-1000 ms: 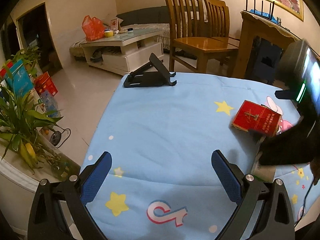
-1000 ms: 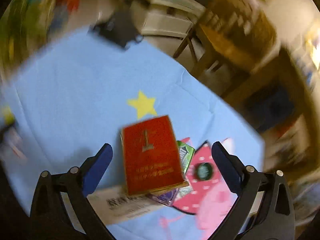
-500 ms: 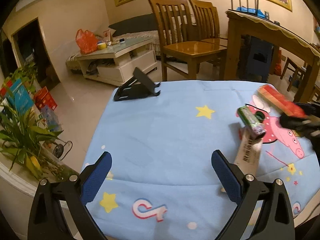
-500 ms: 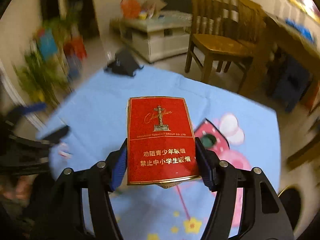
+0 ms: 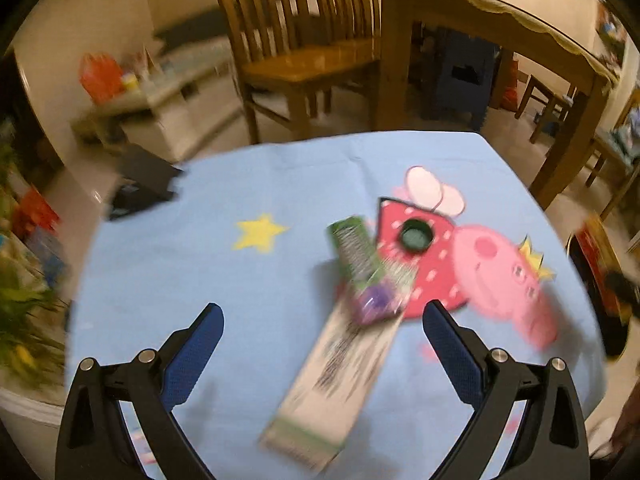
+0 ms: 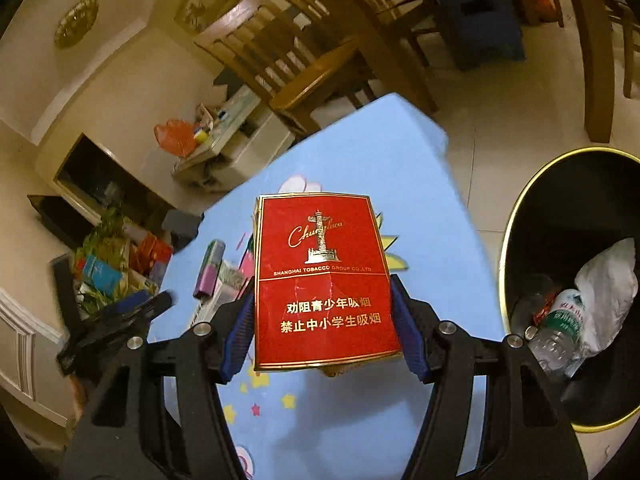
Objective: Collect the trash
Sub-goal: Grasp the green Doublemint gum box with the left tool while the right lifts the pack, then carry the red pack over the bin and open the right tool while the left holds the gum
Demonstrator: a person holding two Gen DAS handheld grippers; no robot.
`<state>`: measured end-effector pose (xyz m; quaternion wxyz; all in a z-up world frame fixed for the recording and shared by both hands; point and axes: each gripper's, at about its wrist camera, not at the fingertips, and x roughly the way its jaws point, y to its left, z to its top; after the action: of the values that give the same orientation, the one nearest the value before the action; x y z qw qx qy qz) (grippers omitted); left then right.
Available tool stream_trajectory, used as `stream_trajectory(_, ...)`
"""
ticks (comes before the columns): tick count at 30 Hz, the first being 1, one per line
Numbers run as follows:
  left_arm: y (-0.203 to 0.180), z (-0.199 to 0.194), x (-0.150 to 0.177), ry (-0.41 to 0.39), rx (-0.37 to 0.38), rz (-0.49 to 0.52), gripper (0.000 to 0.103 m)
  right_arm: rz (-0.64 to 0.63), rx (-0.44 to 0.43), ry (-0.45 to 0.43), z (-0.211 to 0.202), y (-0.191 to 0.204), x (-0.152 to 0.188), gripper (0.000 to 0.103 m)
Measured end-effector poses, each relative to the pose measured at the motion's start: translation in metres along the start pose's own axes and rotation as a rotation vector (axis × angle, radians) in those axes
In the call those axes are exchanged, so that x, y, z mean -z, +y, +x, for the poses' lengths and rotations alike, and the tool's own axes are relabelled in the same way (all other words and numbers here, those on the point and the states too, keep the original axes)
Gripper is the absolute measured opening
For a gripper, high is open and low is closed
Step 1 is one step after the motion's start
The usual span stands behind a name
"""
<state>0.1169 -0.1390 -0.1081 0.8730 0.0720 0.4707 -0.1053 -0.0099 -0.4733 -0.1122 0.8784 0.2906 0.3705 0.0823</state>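
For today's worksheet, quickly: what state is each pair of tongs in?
Left tongs: open, holding nothing.
Right tongs: closed on the flat red cardboard cigarette pack.

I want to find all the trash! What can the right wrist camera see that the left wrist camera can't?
Only the right wrist view shows the bin, with a bottle inside, and the red pack's front, clamped in the right gripper. Only the left wrist view shows the green cap and the open left gripper. Both show the blue cloth, the long box and the green-purple wrapper.
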Motion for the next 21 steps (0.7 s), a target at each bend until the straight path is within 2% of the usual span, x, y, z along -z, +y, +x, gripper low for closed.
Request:
stream_trajectory(2,-0.008,0.023,-0.016,0.029,-0.011,-0.02,0.093,-0.007,-0.001,-0.021,-0.009,-0.002,-0.003,0.061)
stream_trajectory(4,-0.013,0.04,-0.025,0.065,-0.004,-0.041,0.078,-0.015,0.0,-0.026,-0.012,-0.004,-0.003,0.062)
stream_trajectory(6,-0.009,0.058,-0.03,0.135,0.051,-0.092,0.049,-0.023,0.004,-0.029,-0.012,-0.004,-0.003,0.062)
stream_trajectory(8,-0.006,0.061,-0.03,0.142,0.099,-0.12,0.029,-0.026,0.003,-0.035,-0.012,-0.001,-0.003,0.062)
stream_trajectory(11,0.003,0.053,-0.026,0.112,0.072,-0.143,0.029,-0.027,0.007,-0.042,-0.001,0.01,-0.003,0.062)
stream_trajectory(18,0.039,0.003,-0.01,-0.012,0.126,-0.243,0.029,-0.027,0.063,-0.037,0.014,0.013,0.001,0.062)
stream_trajectory(21,0.045,-0.013,-0.001,-0.038,0.107,-0.237,0.029,-0.011,0.165,-0.067,0.009,0.0,-0.001,0.062)
